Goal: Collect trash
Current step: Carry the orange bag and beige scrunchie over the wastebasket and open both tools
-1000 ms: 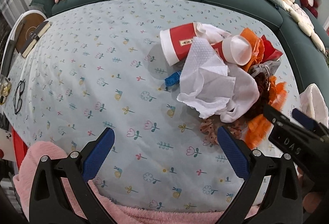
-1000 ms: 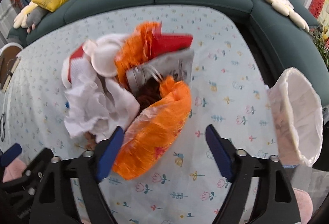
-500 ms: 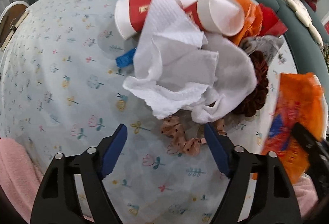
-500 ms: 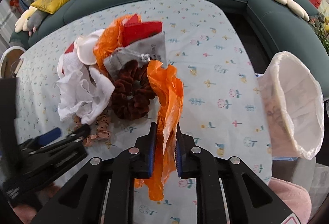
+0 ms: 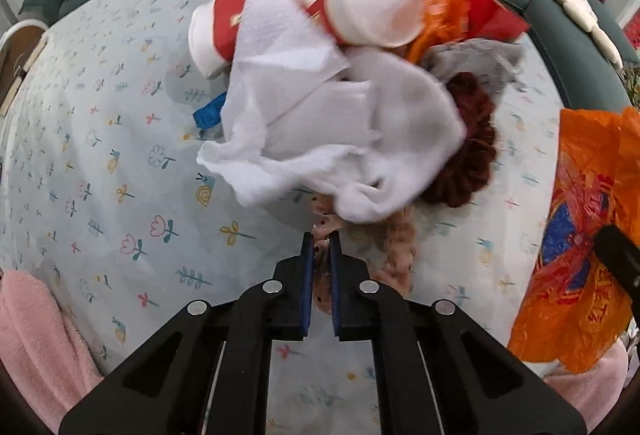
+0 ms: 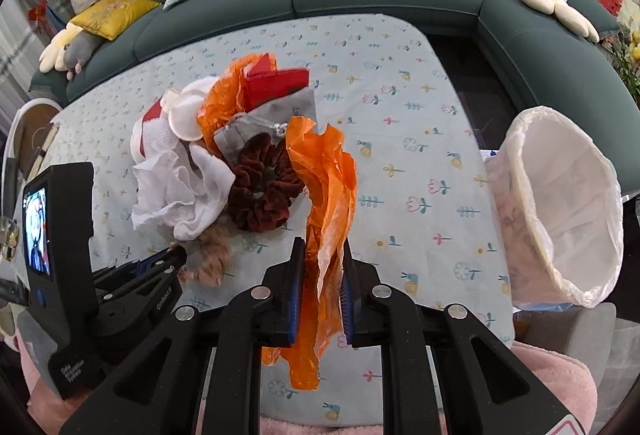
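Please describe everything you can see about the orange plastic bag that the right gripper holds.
The orange bag is thin, crinkled plastic, partly see-through, with red and blue print visible in the left wrist view. The right hand-held gripper is shut on its middle: the top fans out above the jaws and the tail hangs below them. It looks lifted off the tablecloth, beside the brown scrunchie; whether they touch is unclear. The lined bin stands to the right.

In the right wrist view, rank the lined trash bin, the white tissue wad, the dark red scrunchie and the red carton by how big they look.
1. Lined trash bin, though it sits nearer the camera.
2. White tissue wad.
3. Dark red scrunchie.
4. Red carton, partly hidden and farther off, so unsure.
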A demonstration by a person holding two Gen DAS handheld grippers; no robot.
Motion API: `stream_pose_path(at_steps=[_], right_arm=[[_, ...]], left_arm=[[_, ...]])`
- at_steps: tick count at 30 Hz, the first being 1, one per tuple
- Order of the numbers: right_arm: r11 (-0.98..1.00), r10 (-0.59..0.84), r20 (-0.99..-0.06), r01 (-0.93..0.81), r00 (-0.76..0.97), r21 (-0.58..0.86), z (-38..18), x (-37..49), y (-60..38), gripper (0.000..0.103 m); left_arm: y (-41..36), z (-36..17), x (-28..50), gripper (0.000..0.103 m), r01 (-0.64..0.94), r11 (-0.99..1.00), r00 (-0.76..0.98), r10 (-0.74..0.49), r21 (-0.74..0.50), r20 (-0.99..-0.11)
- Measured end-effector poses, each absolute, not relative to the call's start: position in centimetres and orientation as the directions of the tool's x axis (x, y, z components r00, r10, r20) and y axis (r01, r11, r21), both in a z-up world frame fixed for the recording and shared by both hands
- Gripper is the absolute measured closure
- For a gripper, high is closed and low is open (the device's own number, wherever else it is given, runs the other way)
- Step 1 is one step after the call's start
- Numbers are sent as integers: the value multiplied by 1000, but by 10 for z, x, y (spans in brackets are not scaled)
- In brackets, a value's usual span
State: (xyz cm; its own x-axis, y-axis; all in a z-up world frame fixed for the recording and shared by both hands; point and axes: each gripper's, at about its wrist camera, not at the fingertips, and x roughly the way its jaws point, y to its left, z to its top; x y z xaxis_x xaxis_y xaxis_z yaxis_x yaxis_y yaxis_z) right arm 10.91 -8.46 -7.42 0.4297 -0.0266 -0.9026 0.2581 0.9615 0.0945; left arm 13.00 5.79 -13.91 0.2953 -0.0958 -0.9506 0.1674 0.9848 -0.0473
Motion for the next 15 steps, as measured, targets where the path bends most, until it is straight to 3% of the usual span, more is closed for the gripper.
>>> stream_pose_path(at_steps=[8, 15], right_arm=[[951, -43, -869, 287, 493, 116, -45, 89, -108, 88], [939, -140, -825, 338, 547, 65, -19, 65, -144, 88]], left_arm=[[16, -92, 92, 96, 253, 963, 330, -175, -92, -928], [-28, -59, 84, 96, 349, 932, 371, -233, -97, -899]])
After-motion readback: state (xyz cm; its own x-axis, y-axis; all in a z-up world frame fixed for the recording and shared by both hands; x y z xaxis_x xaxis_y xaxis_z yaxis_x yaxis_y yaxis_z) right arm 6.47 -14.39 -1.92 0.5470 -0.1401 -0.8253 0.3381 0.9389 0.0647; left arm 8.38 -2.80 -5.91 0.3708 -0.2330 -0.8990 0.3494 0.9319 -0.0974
